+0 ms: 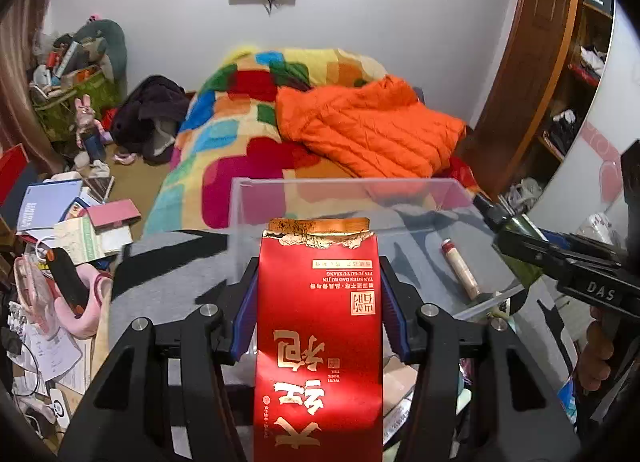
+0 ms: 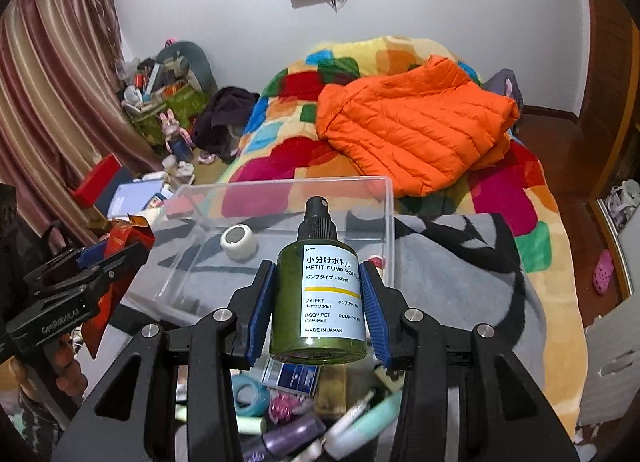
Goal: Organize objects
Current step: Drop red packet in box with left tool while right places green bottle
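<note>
My left gripper [image 1: 318, 274] is shut on a red tea packet [image 1: 318, 326] with gold lettering, held upright over the near edge of a clear plastic box [image 1: 240, 198]. My right gripper [image 2: 318, 278] is shut on a green pump bottle [image 2: 320, 302] with a black spray cap, held above the near right part of the same box [image 2: 390, 198]. In the box lie a small tube [image 1: 460, 268] and a white round roll [image 2: 239, 243]. The right gripper also shows in the left wrist view [image 1: 516, 238], and the left gripper in the right wrist view [image 2: 116, 258].
The box sits on a grey and black cloth [image 2: 460, 262] on a bed with a colourful blanket [image 1: 240, 134] and an orange jacket [image 2: 412, 134]. A pile of small items [image 2: 288, 414] lies below my right gripper. Books and clutter [image 1: 72, 222] cover the left.
</note>
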Demonstrator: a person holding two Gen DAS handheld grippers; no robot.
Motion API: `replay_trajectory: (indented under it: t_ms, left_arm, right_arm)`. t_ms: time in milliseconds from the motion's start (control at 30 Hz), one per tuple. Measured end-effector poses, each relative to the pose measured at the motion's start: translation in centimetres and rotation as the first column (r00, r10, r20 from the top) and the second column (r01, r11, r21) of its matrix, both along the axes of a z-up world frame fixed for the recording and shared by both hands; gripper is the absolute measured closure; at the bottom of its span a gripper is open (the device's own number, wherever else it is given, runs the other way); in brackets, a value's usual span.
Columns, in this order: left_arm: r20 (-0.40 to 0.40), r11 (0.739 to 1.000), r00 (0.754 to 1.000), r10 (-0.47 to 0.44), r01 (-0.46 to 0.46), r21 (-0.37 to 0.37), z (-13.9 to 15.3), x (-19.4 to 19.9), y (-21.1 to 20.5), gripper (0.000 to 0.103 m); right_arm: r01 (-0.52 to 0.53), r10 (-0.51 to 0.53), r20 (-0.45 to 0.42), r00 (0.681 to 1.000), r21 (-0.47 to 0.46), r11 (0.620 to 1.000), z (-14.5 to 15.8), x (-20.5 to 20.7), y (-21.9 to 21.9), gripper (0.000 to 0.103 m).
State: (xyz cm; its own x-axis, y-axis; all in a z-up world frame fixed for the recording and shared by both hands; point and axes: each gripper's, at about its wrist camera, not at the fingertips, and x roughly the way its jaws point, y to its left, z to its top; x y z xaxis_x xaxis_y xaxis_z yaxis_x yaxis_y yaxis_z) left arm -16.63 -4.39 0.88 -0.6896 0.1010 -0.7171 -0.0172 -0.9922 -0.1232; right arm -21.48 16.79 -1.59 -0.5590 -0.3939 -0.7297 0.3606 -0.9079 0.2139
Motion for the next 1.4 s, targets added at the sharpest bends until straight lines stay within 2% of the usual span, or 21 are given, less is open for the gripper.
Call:
replay_trajectory:
  t_ms: [367,633,700,733,800,867,1000,1100,1233,1400]
  left_arm:
    - [0.109,0.998,0.993,-0.055,0.057,-0.018,-1.9,-4.1,1.8,0.05]
    - [0.091,0.996,0.993,-0.072,0.077,-0.043,-1.5,-3.5,2.6,0.049]
    - [0.076,0.995,0.994,-0.075,0.08,-0.056,-1.0,-3.0,2.9,0.044]
    - [0.063,0.995,0.995,-0.073,0.077,-0.066,-0.6,-2.5,2.9,0.041]
    - [0.037,0.994,0.998,-0.055,0.058,-0.088,0.0,-1.9,3.0,0.026]
    - [-0.004,0.993,0.999,-0.044,0.043,-0.108,0.9,-0.8,3.2,0.021]
    - [-0.062,0.99,0.997,-0.042,0.033,-0.137,2.3,1.1,3.4,0.01]
    - [-0.089,0.99,0.994,-0.056,0.044,-0.135,3.1,2.8,3.4,0.009]
    - [-0.092,0.994,0.994,-0.062,0.054,-0.093,3.2,4.5,2.6,0.009]
    - [-0.048,0.998,0.998,-0.04,0.038,-0.044,1.7,6.5,1.2,0.008]
  right_arm:
    - [-0.067,0.057,0.088,0.994,0.108,0.992,-3.3,-2.9,-3.8,0.064]
    - [-0.098,0.084,0.099,0.991,0.145,0.985,-4.1,-2.5,-4.3,0.064]
    - [-0.1,0.087,0.089,0.992,0.154,0.983,-3.8,-2.1,-4.3,0.064]
    - [-0.1,0.087,0.087,0.992,0.159,0.982,-3.6,-1.9,-4.2,0.062]
    - [-0.097,0.085,0.085,0.993,0.154,0.983,-3.2,-1.5,-4.1,0.054]
    - [-0.092,0.084,0.062,0.994,0.134,0.987,-2.4,-1.0,-3.8,0.044]
    - [-0.084,0.084,0.008,0.996,0.125,0.989,-0.6,0.6,-3.1,0.04]
    - [-0.077,0.082,-0.034,0.996,0.134,0.988,0.4,1.9,-2.4,0.038]
    - [-0.059,0.072,-0.087,0.994,0.137,0.989,1.5,3.7,-0.8,0.028]
    - [-0.026,0.035,-0.09,0.995,0.107,0.994,1.7,5.2,1.8,0.027]
